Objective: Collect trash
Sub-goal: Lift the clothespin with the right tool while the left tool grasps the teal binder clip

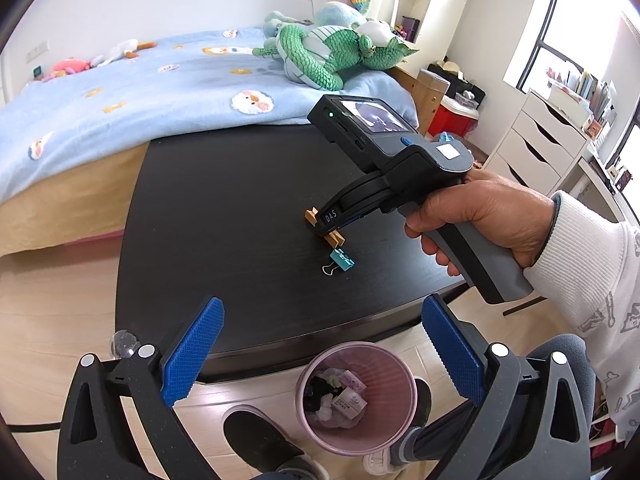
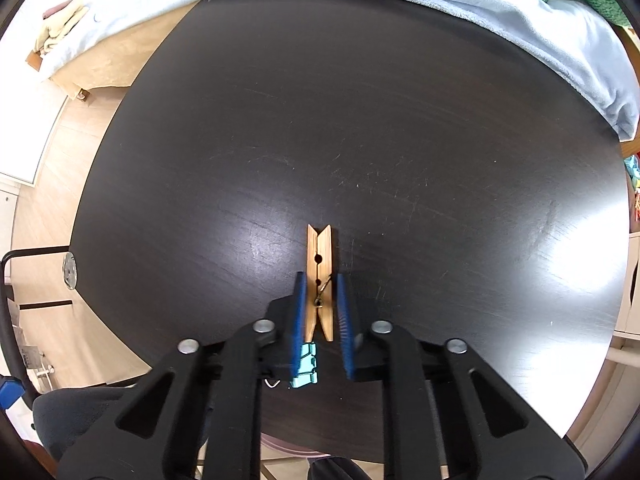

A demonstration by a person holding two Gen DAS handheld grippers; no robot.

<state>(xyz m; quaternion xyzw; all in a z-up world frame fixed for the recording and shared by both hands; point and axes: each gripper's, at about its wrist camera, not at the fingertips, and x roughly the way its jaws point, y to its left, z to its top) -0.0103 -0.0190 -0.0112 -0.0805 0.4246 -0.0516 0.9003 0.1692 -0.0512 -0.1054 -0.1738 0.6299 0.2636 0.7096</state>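
A wooden clothespin (image 2: 320,280) lies on the black table (image 2: 360,140); it also shows in the left wrist view (image 1: 311,216). My right gripper (image 2: 321,280) is down at the table with its blue pads on either side of the clothespin, nearly closed; a narrow gap shows on the right side. A teal binder clip (image 2: 305,365) lies just behind the clothespin, also in the left wrist view (image 1: 341,260). My left gripper (image 1: 320,340) is open and empty, above the table's near edge and a pink trash bin (image 1: 358,398) holding several scraps.
A bed with a blue blanket (image 1: 120,92) and a green plush toy (image 1: 320,54) borders the table's far side. White drawers (image 1: 536,140) stand at the right. The person's shoes (image 1: 256,436) are on the wooden floor beside the bin.
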